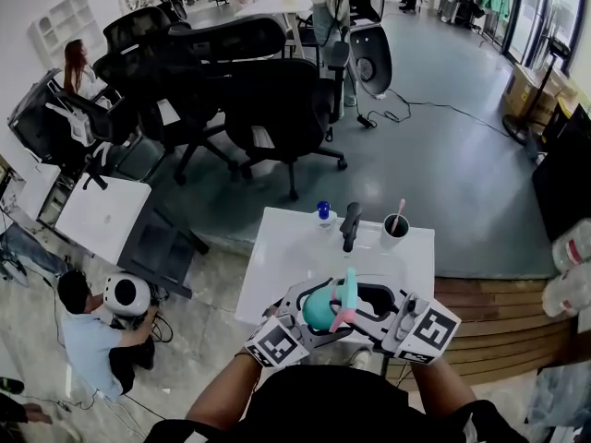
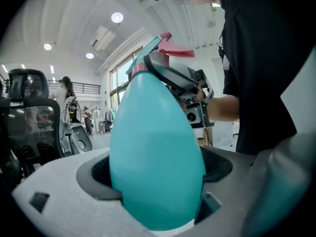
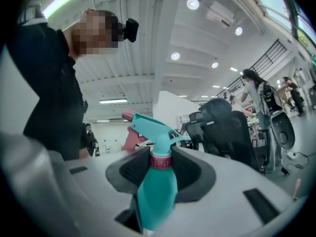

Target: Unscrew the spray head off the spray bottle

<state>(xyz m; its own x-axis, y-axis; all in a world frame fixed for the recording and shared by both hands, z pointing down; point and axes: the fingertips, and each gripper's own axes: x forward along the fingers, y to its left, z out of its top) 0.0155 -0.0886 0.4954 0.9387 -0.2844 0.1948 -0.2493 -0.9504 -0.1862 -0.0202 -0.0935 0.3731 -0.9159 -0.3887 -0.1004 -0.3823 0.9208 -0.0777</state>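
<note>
A teal spray bottle (image 1: 320, 309) with a teal spray head (image 1: 349, 287) and pink trigger is held in the air between both grippers, above the near edge of the white table (image 1: 286, 247). My left gripper (image 1: 309, 314) is shut on the bottle's wide body (image 2: 155, 152), which fills the left gripper view. My right gripper (image 1: 367, 305) comes from the other side. Its pads sit against both sides of the pink collar (image 3: 160, 160) just under the spray head (image 3: 150, 126). In the right gripper view the bottle (image 3: 155, 191) stands nearly upright between the jaws.
On the table's far edge stand a small blue-capped bottle (image 1: 323, 212), a black object (image 1: 350, 225) and a black cup (image 1: 394, 231) with a pink stick. Black office chairs (image 1: 268, 90) crowd the floor behind. A person crouches at the left (image 1: 92, 330). Wooden boards (image 1: 499, 326) lie to the right.
</note>
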